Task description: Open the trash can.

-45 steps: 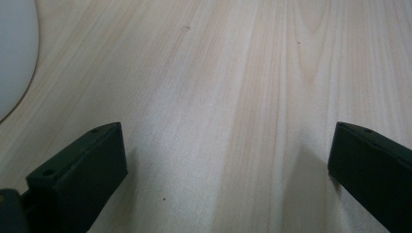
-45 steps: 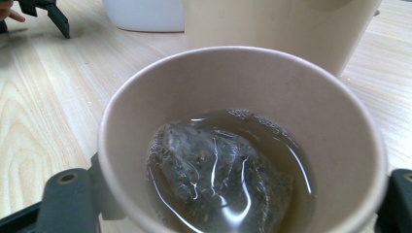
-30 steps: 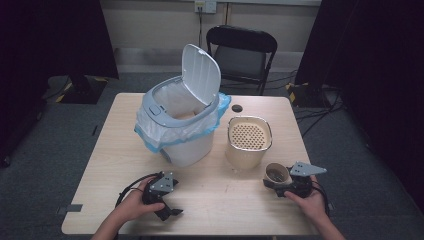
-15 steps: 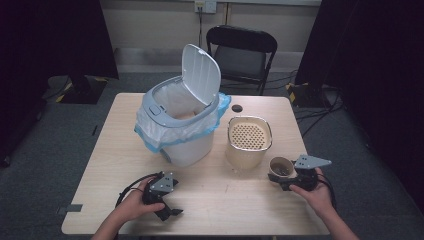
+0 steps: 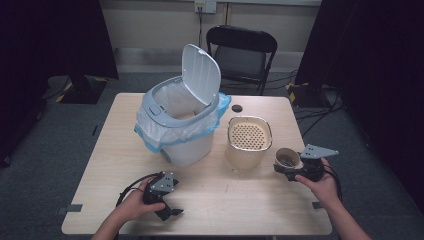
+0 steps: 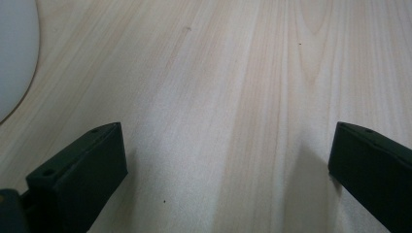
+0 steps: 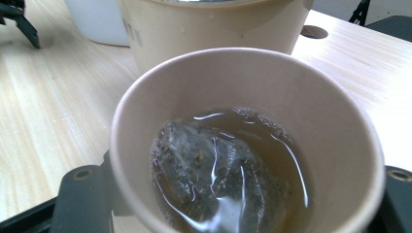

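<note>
1. Between the black jaws of the right gripper point(image 7: 233, 194) sits a paper cup point(image 7: 243, 141), clamped at its sides; the right gripper view looks straight into it and shows a soaked tea bag point(image 7: 214, 179) lying in brownish liquid.
2. From the high view the same cup point(image 5: 288, 159) is a small tan ring held by the right gripper point(image 5: 295, 170) near the table's right edge, just beside the strainer container point(image 5: 249, 141); the tea bag cannot be made out there.
3. Past the cup, the right gripper view shows the strainer container's beige wall point(image 7: 209, 29) close behind, with dark marks near its left edge too blurred to read.
4. Only from above does the container's perforated insert show, a grid of small holes.
5. Over on the near left of the table, the left gripper point(image 5: 161, 195) rests in the person's hand with its jaws spread wide and nothing between them; the left gripper view shows both jaws over bare wood of the table point(image 6: 218, 97).
6. Behind stands a white bin point(image 5: 180, 125) with its lid raised and a blue-edged liner.
7. No brand or legible label shows.
</note>
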A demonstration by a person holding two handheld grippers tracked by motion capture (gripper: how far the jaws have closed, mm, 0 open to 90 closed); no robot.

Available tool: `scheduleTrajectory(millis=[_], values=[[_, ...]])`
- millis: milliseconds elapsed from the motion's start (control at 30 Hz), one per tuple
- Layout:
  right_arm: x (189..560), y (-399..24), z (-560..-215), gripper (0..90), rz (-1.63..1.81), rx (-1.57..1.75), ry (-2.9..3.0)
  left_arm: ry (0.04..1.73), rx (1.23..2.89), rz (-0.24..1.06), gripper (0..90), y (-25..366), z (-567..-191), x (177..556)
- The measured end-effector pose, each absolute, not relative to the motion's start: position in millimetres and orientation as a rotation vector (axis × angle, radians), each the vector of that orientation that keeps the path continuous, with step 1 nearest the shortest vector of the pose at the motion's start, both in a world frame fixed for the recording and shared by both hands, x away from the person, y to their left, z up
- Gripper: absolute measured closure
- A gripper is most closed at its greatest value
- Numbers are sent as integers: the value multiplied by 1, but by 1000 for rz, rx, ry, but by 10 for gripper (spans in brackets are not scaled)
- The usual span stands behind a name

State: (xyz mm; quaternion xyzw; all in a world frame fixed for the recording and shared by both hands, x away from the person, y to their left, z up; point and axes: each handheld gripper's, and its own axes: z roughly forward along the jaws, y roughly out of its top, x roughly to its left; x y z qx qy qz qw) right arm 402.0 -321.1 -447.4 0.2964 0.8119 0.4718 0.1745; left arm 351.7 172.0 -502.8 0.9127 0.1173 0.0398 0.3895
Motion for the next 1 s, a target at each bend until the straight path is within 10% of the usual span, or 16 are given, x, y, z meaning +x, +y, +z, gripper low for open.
scheduleTrajectory(millis=[1000], values=[[446,-327,-421,275,1252,838,2304,295,2319,100,0,171,-503,352]])
